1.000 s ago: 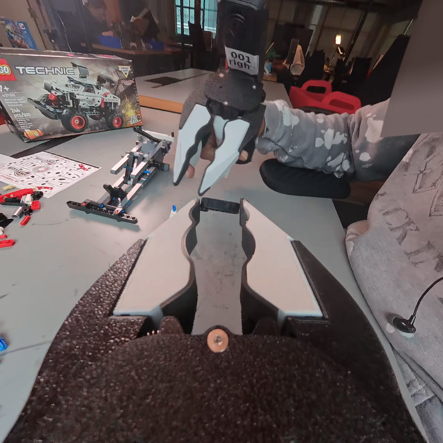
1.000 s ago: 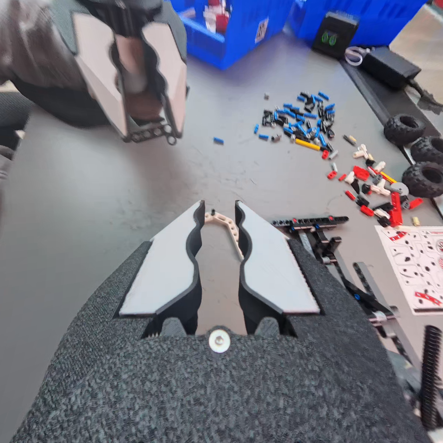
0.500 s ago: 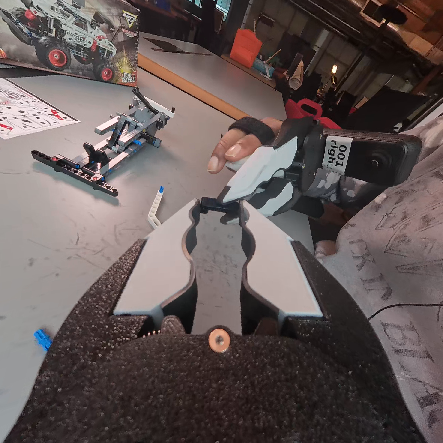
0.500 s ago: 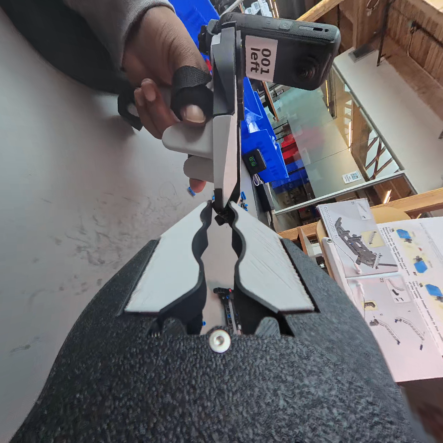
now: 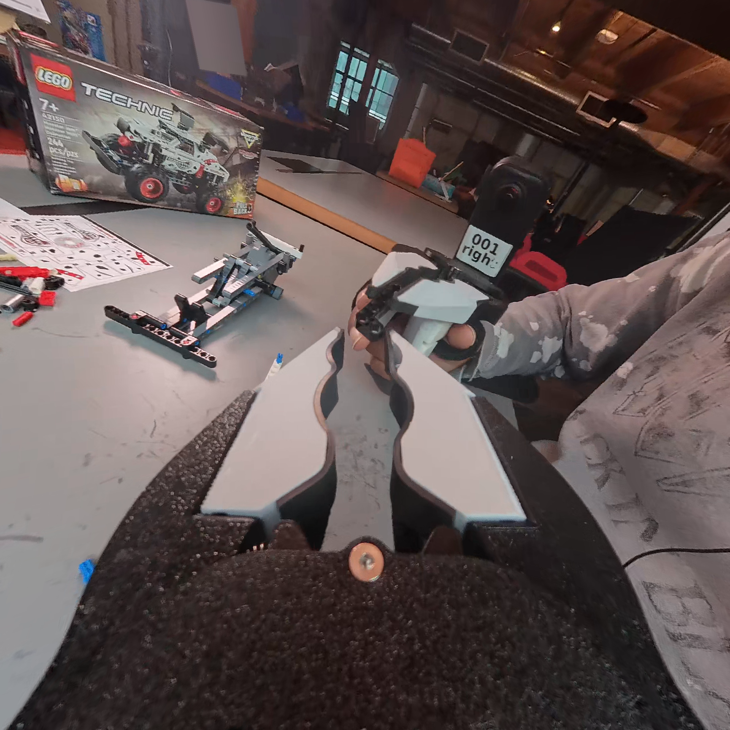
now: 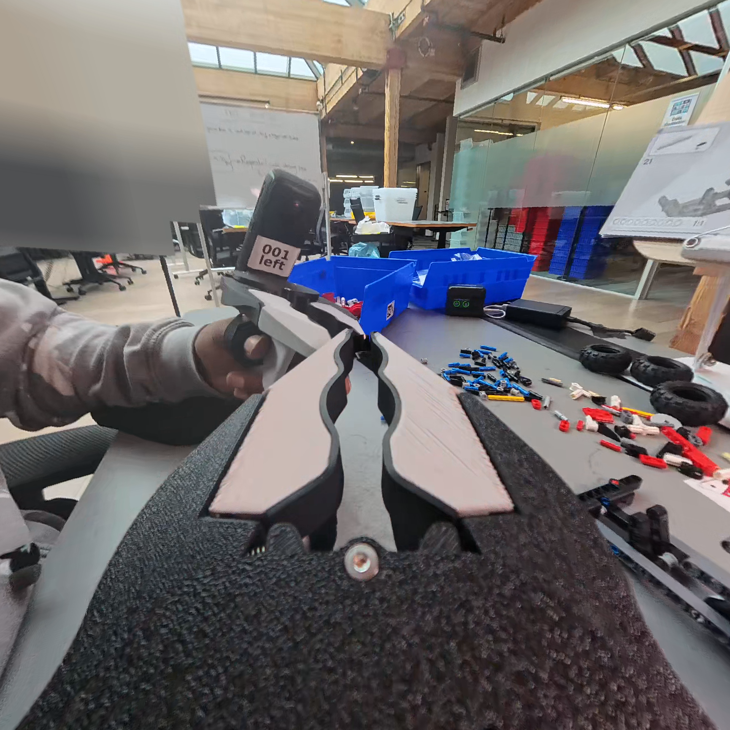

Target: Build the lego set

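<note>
Hand-held gripper, right (image 5: 369,324): black beam (image 5: 389,298) was taken over; left hand-held gripper (image 5: 365,339) was left narrow, empty. Handover judged done.

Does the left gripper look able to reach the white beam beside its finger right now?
Probably yes: the white beam lies uncovered on the table beside the left gripper, nothing between them.

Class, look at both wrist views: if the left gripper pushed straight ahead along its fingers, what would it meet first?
Most likely the black lego piece at its fingertips, held in the right gripper, with the person's hand just behind. The left gripper looks almost touching it, though depth is unclear.
</note>
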`<move>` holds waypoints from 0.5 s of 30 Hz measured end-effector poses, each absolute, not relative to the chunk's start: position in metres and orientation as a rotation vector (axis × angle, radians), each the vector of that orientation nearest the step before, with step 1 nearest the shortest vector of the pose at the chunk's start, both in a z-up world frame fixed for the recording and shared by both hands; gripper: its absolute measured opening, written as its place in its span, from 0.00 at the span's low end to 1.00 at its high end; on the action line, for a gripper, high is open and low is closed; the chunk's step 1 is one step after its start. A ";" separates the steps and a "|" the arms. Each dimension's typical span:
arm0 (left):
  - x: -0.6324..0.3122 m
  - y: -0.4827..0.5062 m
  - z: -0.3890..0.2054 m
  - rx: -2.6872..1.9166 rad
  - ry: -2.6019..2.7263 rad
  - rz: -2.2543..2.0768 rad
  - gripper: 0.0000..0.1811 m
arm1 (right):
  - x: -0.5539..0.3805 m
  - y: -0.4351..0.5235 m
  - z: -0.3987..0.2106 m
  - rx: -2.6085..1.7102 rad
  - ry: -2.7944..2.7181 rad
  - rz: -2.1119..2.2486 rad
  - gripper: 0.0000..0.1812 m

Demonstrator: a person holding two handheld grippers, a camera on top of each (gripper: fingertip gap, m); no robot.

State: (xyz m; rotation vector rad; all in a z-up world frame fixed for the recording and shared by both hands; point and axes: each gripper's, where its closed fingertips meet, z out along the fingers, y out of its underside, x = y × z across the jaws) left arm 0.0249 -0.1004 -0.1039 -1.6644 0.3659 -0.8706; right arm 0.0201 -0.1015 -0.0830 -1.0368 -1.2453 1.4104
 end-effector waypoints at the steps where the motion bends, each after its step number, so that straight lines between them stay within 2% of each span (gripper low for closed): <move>1: 0.023 -0.101 -0.104 -1.664 0.371 -0.850 0.09 | 0.019 -0.103 -0.085 -1.026 -1.264 1.379 0.04; 8: 0.021 -0.104 -0.129 -1.791 0.522 -0.667 0.05 | 0.018 -0.106 -0.109 -0.901 -1.520 1.106 0.05; 15: 0.039 -0.125 -0.185 -1.976 0.925 -0.513 0.04 | 0.047 -0.135 -0.162 -0.868 -2.032 1.110 0.08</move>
